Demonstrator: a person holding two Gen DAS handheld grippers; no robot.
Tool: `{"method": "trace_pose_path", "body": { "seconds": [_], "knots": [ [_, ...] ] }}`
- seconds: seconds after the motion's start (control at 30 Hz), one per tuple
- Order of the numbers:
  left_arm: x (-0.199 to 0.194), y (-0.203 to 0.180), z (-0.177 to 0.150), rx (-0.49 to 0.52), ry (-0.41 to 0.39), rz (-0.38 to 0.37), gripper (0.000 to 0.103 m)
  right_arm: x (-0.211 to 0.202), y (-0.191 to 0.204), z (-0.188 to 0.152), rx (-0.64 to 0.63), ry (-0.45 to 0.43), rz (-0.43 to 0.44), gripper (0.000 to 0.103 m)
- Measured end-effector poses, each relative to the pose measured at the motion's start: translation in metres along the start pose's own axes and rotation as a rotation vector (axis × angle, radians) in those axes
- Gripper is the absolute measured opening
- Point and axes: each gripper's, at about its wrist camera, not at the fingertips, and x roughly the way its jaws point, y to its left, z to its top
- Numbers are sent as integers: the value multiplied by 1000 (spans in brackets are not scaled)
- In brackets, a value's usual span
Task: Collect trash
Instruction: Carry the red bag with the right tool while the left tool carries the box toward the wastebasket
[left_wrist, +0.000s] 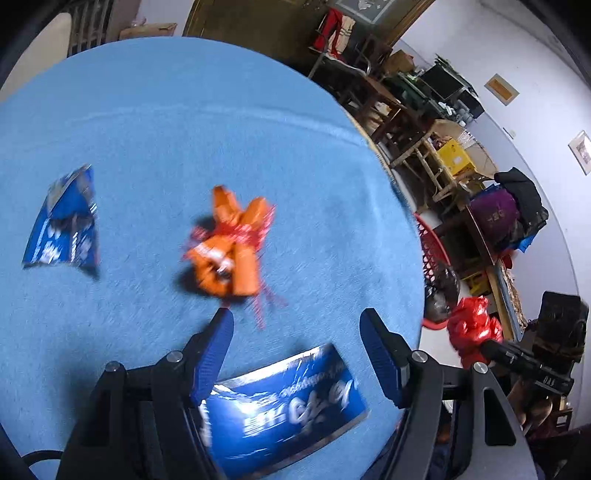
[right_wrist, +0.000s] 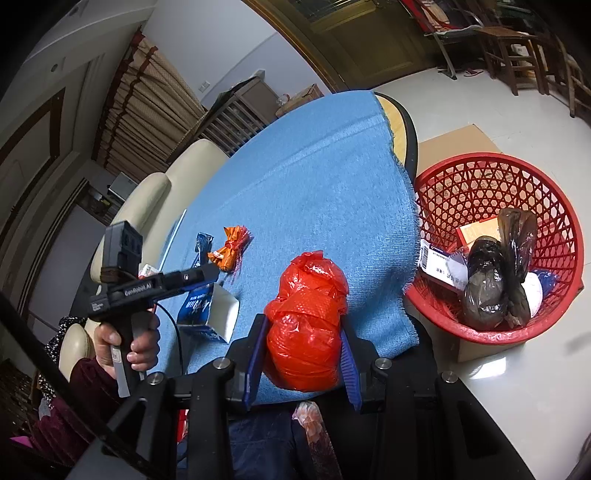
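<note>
Red plastic fills my right gripper (right_wrist: 303, 363): its blue pads are clamped on either side of a knotted red bag (right_wrist: 308, 325), which bulges up and forward between the fingers. I hold it just above the near edge of the blue cloth (right_wrist: 314, 177) that covers the table. Off to the right, beside the table and lower down, the red basket (right_wrist: 554, 321) sits on a cardboard box; inside it I see a tied black bag (right_wrist: 495, 280) and some paper packaging.

My left gripper (left_wrist: 297, 325) stands wide open with nothing between the fingers. It hangs over the cloth, pointing down at a crumpled orange wrapper (left_wrist: 231, 245) just beyond its fingertips; I can't tell whether the left tip touches the red strands trailing from it. A blue wrapper (left_wrist: 288, 406) lies flat below and between the two fingers, close to the camera, and a second blue wrapper (left_wrist: 64, 223) lies farther left, well apart from the orange one. The left-wrist view is blurred. From the right-wrist view I see a hand (right_wrist: 127, 341) gripping the left tool's handle, with a white box (right_wrist: 225, 310) beside the nearer blue wrapper.
</note>
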Motion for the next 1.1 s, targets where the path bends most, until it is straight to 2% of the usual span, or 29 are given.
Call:
{"method": "trace_pose_path", "body": {
  "seconds": [0.13,0.23,0.33,0.47,0.67,0.7,0.73,0.8,0.93,1.1],
  "knots": [
    [-14,3,-16,4,11,-22,71,3,2,-1,-3,9,1,39],
    [-21,-8,-37,71,45,-44,71,5,2,-1,-3,12,0,39],
    [-21,-26,-57,150,64,-23,71,6,1,0,4,15,-3,39],
    [-17,-45,-71,168,47,23,71,4,3,0,-1,8,-5,39],
    [-4,-73,-71,213,-16,200,71,1,7,0,-18,-4,-7,39],
    [-1,-77,-70,225,-19,219,67,0,7,0,-20,-7,-7,39],
    [3,-82,-71,242,-22,232,58,-1,7,0,-21,-12,-6,39],
    [7,-89,-70,264,-23,258,58,-4,5,0,-20,-23,-5,39],
    [9,-103,-68,289,-32,265,58,-9,-2,3,-10,-46,-9,39],
    [10,-144,-49,344,-67,215,58,-28,-21,12,17,-113,-46,39]
  ]
}}
